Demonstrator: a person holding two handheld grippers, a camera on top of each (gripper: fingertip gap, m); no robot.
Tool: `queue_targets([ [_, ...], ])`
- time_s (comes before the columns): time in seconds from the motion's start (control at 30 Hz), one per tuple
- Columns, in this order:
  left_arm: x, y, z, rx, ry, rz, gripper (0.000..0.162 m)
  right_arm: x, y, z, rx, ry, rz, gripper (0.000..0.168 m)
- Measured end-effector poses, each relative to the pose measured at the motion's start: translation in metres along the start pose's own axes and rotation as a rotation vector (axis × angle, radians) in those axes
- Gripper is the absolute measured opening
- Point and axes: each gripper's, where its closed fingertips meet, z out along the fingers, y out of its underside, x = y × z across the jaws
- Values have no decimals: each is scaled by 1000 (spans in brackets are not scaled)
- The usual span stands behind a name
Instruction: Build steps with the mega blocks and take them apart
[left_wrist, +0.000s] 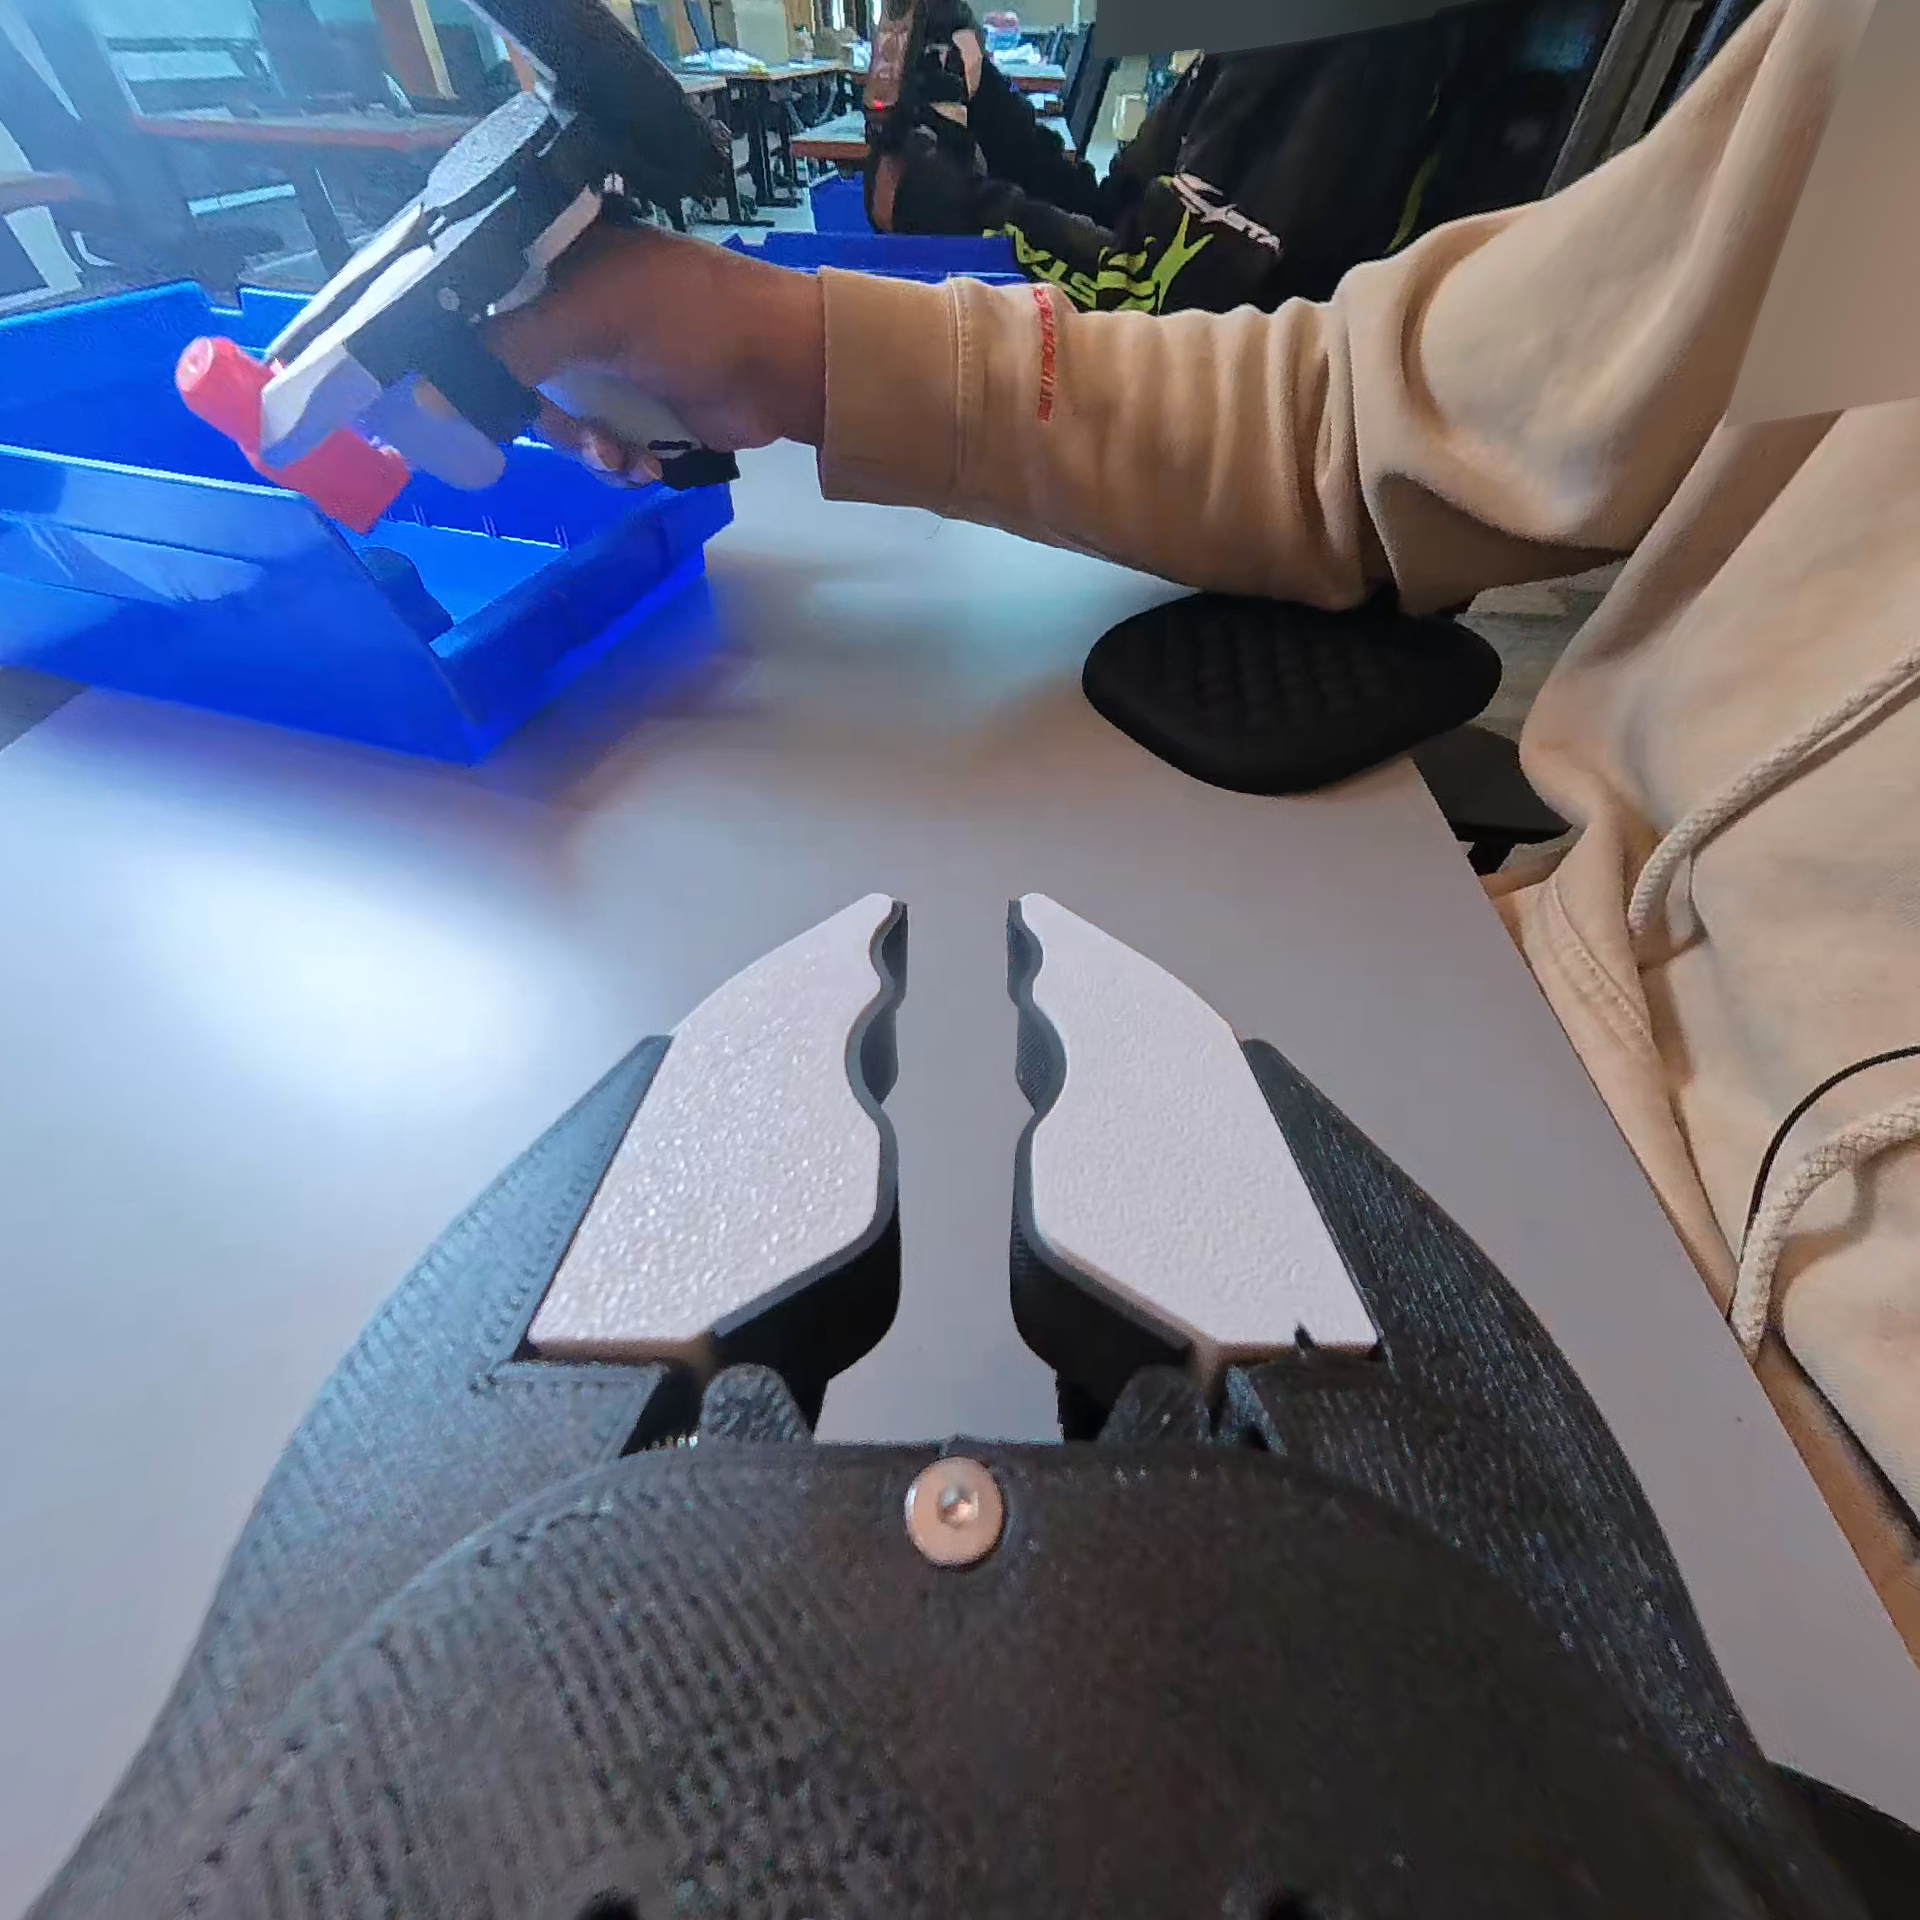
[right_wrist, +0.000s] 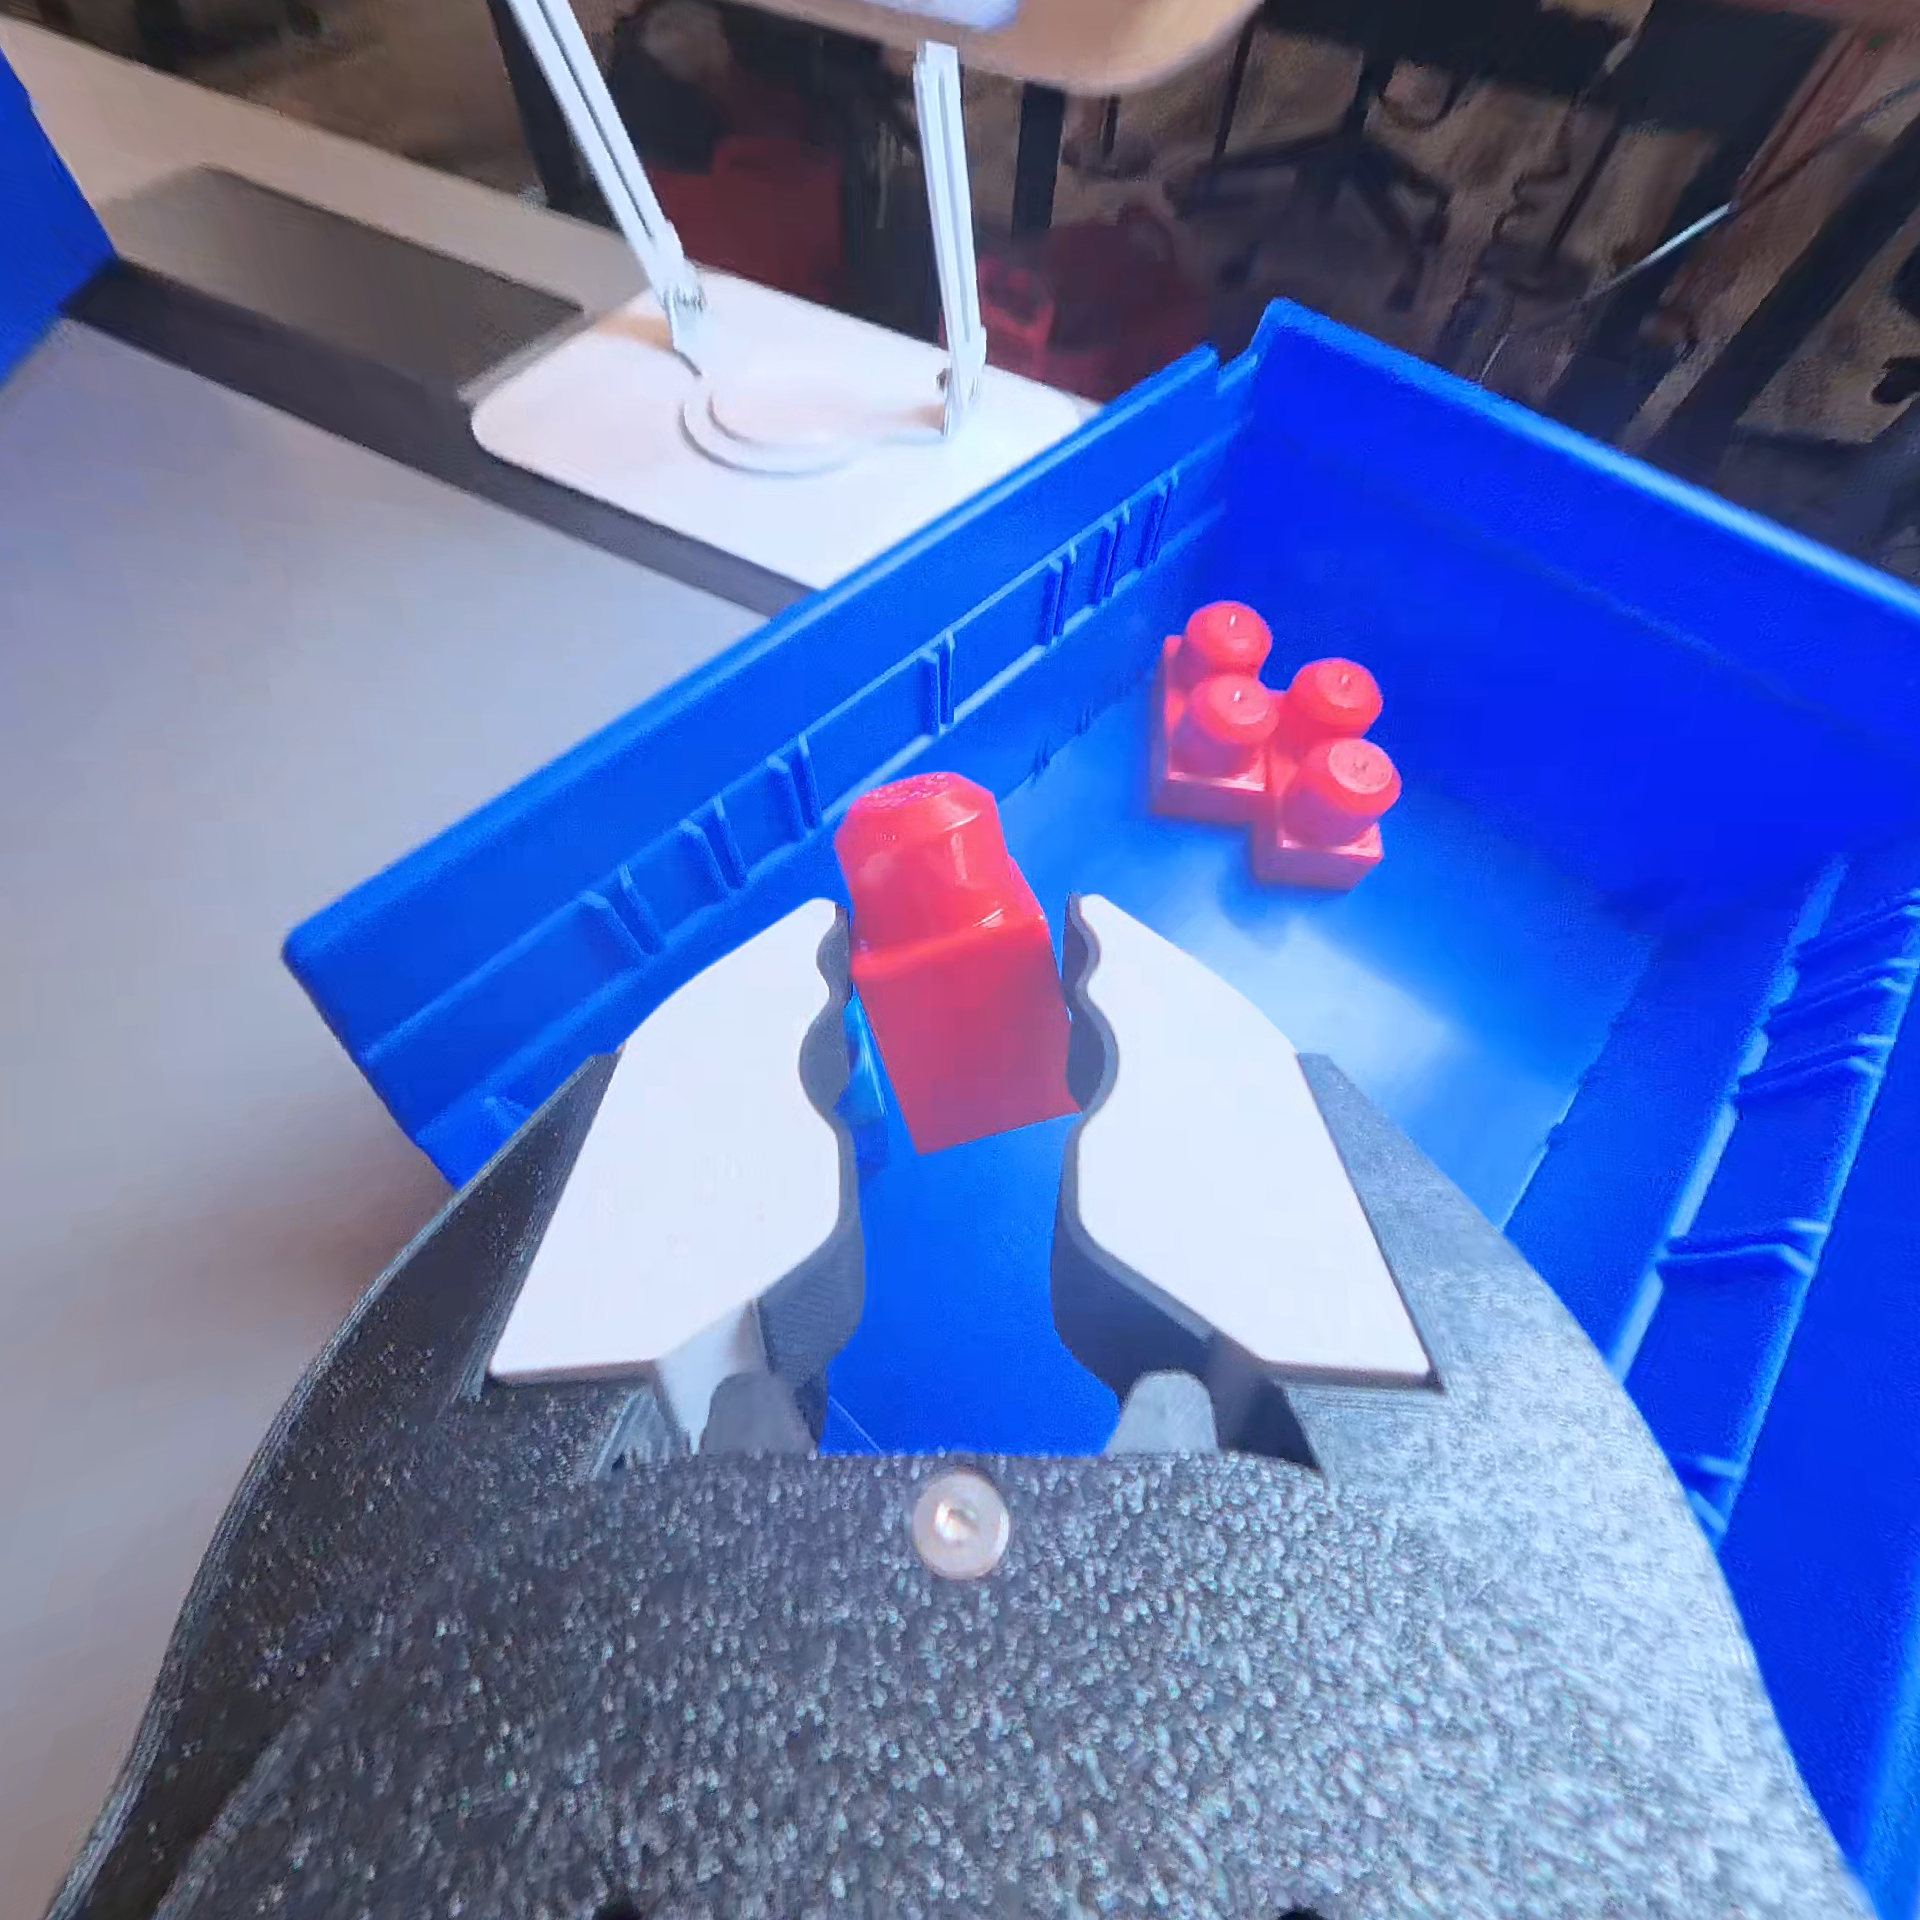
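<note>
Over the blue bin (right_wrist: 727, 862), our right gripper (right_wrist: 958, 1013) clamps one red block (right_wrist: 961, 1008); two joined red blocks (right_wrist: 1273, 743) lie inside. Our left gripper (left_wrist: 956, 920) hovers above the worktop (left_wrist: 416, 935), jaws apart and empty.

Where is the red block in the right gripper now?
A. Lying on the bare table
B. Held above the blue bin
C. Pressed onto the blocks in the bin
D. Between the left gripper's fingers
B: the right gripper clamps the red block over the blue bin, apart from the red blocks on its floor.
</note>
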Motion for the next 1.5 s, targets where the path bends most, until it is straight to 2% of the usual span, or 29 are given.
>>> queue_targets([
  [0.13,0,7,2,-27,8,11,18,1,25,1,-122,23,-53,39],
  [0.37,2,18,7,-84,13,32,19,2,37,-7,-190,18,-55,38],
  [0.47,-2,18,6,-84,-13,39,19,0,31,-13,-152,10,-54,38],
  [0.57,-17,11,-3,-56,-80,11,21,-15,-4,-35,11,-32,-79,38],
  [0.67,-46,-3,-24,-9,-219,-8,22,-44,-54,-75,228,-111,-89,38],
  [0.73,-79,-13,-50,-14,-387,5,23,-67,-77,-101,329,-170,-80,38],
  [0.87,-142,-20,-133,-160,-764,19,29,-111,-78,-127,379,-218,-92,40],
  [0.97,-180,-4,-190,-347,-914,-95,44,-147,-53,-129,345,-287,-102,40],
  [1.1,-227,27,-232,-538,-976,-268,50,-181,-14,-118,295,-351,-139,40],
  [1.2,-252,68,-241,-686,-970,-443,55,-190,5,-106,283,-363,-156,39],
  [1.3,-272,106,-242,-777,-987,-544,56,-193,16,-98,260,-361,-182,39],
  [1.4,-290,127,-243,-790,-1053,-578,54,-192,16,-97,279,-337,-222,38],
  [1.5,-298,124,-248,-828,-1091,-504,21,-192,17,-97,289,-323,-245,37],
])
